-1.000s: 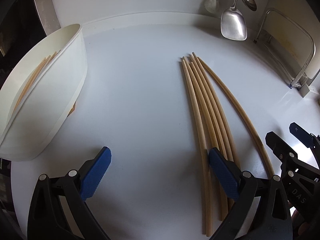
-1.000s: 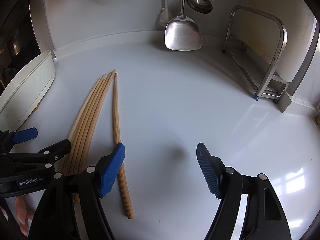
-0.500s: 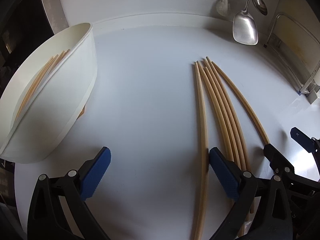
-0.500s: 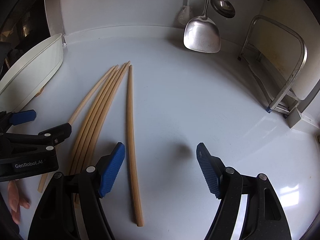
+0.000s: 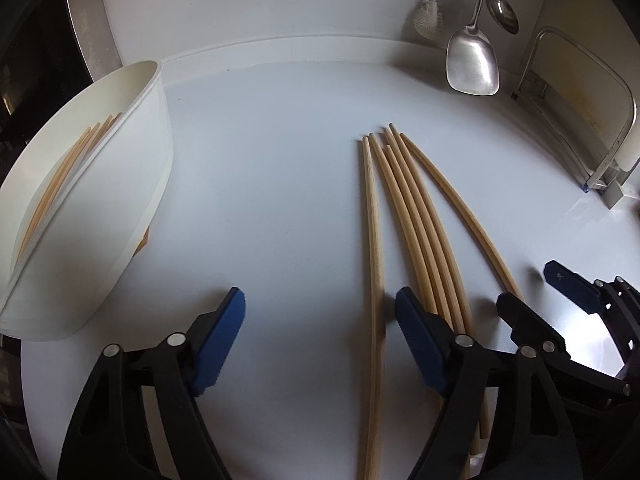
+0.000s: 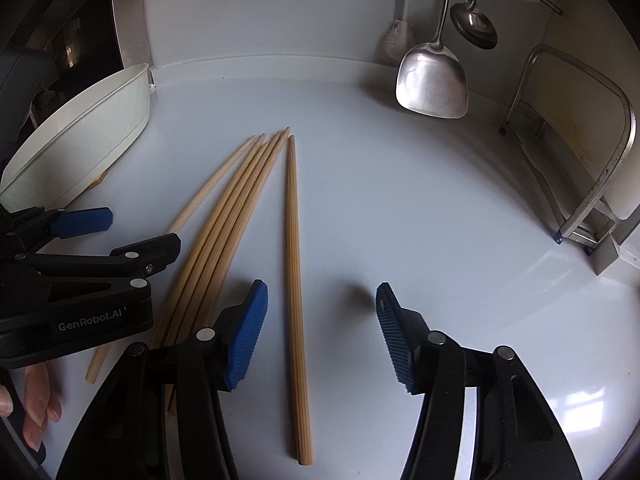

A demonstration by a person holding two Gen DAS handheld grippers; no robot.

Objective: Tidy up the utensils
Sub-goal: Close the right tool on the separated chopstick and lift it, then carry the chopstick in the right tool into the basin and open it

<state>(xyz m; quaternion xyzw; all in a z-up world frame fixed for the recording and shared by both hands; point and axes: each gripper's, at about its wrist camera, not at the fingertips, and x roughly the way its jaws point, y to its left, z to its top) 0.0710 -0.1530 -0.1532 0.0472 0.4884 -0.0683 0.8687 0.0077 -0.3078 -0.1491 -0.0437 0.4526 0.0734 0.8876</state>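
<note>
Several long wooden chopsticks (image 5: pixel 416 216) lie side by side on the white counter; they also show in the right wrist view (image 6: pixel 236 208). The leftmost chopstick (image 5: pixel 374 280) passes between my left gripper's (image 5: pixel 320 320) open fingers. The rightmost chopstick (image 6: pixel 296 280) lies apart, between my right gripper's (image 6: pixel 322 320) open fingers. A white oval container (image 5: pixel 92 208) at the left holds several chopsticks (image 5: pixel 64 176). Both grippers are empty and side by side.
A metal spatula (image 6: pixel 432 80), a ladle (image 6: pixel 474 28) and a brush (image 6: pixel 396 40) hang on the back wall. A metal rack (image 6: pixel 580 160) stands at the right. A dark opening lies beyond the counter's left edge.
Both grippers have shifted so the chopsticks sit more centred. The leftmost chopstick now lies inside the left gripper's span, and the rightmost one inside the right gripper's span.
</note>
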